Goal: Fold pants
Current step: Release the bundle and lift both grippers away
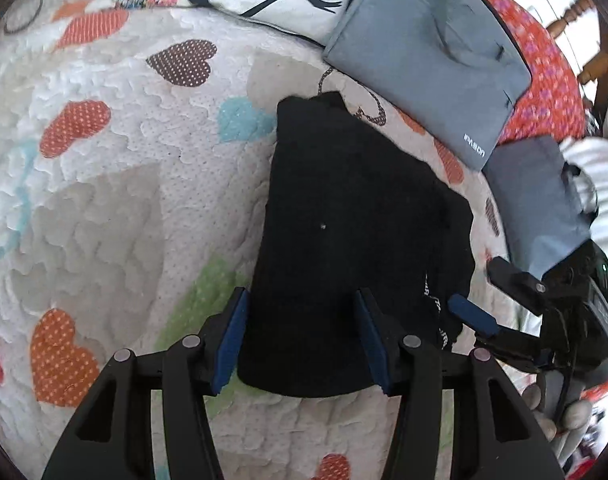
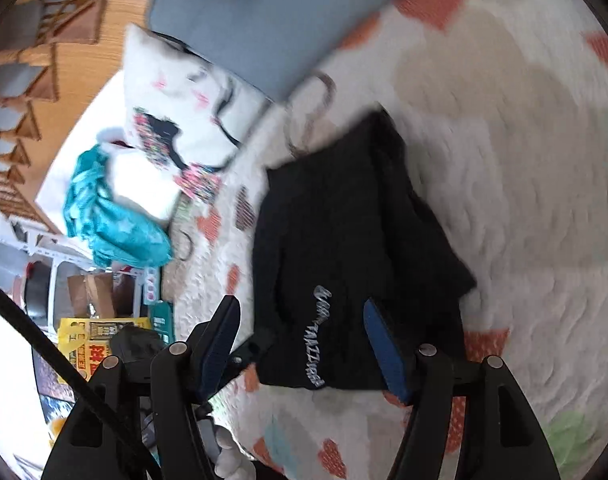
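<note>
Both tongs released over the folded pants (image 1: 344,220).
Your left gripper (image 1: 302,340) and right gripper (image 2: 304,344) stood wide apart, straddling the pants' near edge on the quilt (image 1: 104,200), gripping nothing.

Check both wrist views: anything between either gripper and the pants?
Nothing visible. The black pants lie folded on the heart quilt, directly ahead of the open left gripper and open right gripper. The grey bag sits beyond them.
</note>
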A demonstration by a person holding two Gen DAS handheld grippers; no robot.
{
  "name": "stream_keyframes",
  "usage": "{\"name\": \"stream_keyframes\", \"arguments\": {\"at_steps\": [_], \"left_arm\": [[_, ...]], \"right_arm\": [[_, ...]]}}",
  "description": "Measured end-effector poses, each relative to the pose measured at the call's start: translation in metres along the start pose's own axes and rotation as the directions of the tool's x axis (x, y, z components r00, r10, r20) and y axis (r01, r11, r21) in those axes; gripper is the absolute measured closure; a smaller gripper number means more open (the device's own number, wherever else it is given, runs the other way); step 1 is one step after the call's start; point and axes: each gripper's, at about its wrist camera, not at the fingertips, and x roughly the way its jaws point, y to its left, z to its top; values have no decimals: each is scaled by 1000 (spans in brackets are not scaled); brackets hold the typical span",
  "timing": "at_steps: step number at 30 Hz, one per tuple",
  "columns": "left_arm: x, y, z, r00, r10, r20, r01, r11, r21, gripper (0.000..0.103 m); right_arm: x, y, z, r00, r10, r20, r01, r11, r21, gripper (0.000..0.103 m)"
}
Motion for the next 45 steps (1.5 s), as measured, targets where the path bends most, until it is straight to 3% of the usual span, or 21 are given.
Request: {"name": "stream_keyframes", "arguments": {"at_steps": [2,10,13,15,18,21,24,27,29,33,36,40,45], "left_arm": [[-3,2,-6,1000,18,-3,-18,1000,10,48],[-6,16,-4,998,-58,-28,56,997,-56,43],[-23,6,-8,999,-33,15,33,999,-7,43],[-35,-3,-14,998,-11,57,9,999,42,43],[-53,-23,-28,990,33,135,-51,990,131,43],[-69,-39,-47,965,105,242,-157,965,211,42],[-81,-49,-66,923,171,343,-262,935,238,33],[-93,-56,-84,890,208,405,-321,917,235,23],[-97,-58,-90,881,213,422,-336,910,243,18],[-97,-59,-93,890,206,406,-327,909,257,18],[-90,-52,-89,919,191,345,-286,925,250,18],[-82,-43,-86,942,180,283,-247,943,222,18],[-77,-40,-83,948,182,262,-241,947,211,18]], "right_arm": [[-1,-1,-1,1000,1,-1,-1,1000,-4,35],[-1,-7,-1,999,-10,39,9,1000,27,35],[-16,2,-7,988,-104,119,104,995,0,34],[-28,12,-15,962,-207,176,218,975,-46,30],[-43,23,-32,944,-239,225,267,958,-103,30],[-52,30,-56,928,-268,261,312,938,-148,30],[-56,36,-84,906,-309,290,372,907,-196,30],[-55,37,-108,886,-348,308,422,880,-219,30],[-54,33,-119,876,-370,308,444,868,-221,30],[-45,27,-128,864,-411,291,480,848,-227,30],[-38,27,-129,856,-430,288,499,832,-243,30],[-28,30,-129,858,-435,274,502,824,-262,30],[-16,32,-130,862,-443,245,500,820,-277,30]]}}
